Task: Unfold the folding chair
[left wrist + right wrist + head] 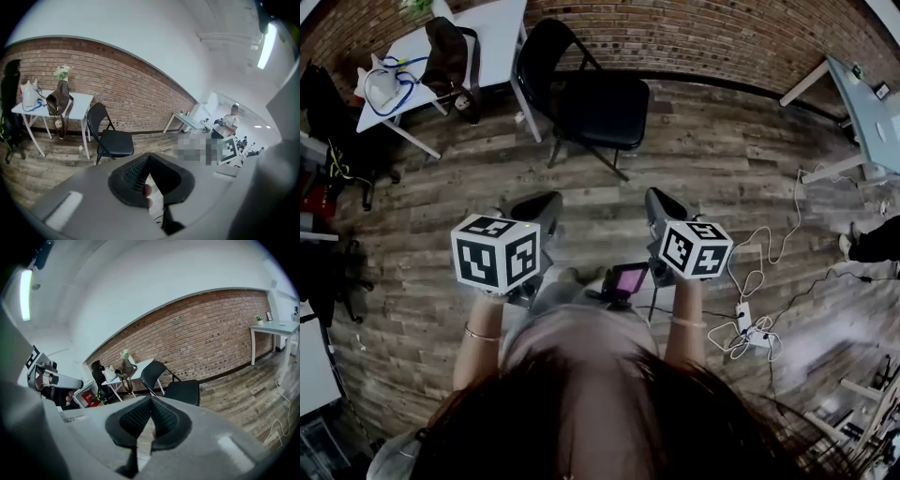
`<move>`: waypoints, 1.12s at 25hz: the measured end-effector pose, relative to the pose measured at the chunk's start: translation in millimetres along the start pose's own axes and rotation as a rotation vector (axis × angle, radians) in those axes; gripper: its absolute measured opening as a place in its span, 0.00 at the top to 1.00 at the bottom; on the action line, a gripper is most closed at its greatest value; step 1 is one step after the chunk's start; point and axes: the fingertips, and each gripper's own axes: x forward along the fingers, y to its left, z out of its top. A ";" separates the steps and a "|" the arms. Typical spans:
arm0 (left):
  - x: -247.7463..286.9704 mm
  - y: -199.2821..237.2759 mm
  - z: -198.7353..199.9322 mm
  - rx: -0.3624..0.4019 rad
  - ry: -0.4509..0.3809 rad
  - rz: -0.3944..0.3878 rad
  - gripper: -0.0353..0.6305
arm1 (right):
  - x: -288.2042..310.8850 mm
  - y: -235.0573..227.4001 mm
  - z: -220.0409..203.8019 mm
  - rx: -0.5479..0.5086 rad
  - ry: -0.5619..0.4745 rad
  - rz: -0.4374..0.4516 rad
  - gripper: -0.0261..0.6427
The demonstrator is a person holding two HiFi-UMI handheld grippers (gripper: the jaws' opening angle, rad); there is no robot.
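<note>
Standing unfolded by the brick wall, the folding chair is sitting just beside the white table, well apart from both grippers. Only the gripper views are showing how the jaws meet: left gripper and right gripper are each holding them pressed together, empty.
</note>
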 end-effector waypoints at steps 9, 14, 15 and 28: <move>-5.7 -2.4 -0.2 -0.007 -0.004 -0.007 0.95 | -11.2 16.6 17.3 -0.035 -0.017 -0.018 0.97; -6.8 -1.6 -0.7 0.002 -0.011 -0.005 0.95 | -13.9 14.6 23.4 -0.054 -0.032 -0.039 0.97; -6.9 -2.4 -0.7 -0.003 -0.017 -0.010 0.95 | -14.5 13.5 24.1 -0.059 -0.031 -0.044 0.97; 0.9 -8.1 -13.5 -0.031 -0.002 -0.014 0.95 | -19.7 10.9 19.8 -0.082 -0.010 -0.041 0.97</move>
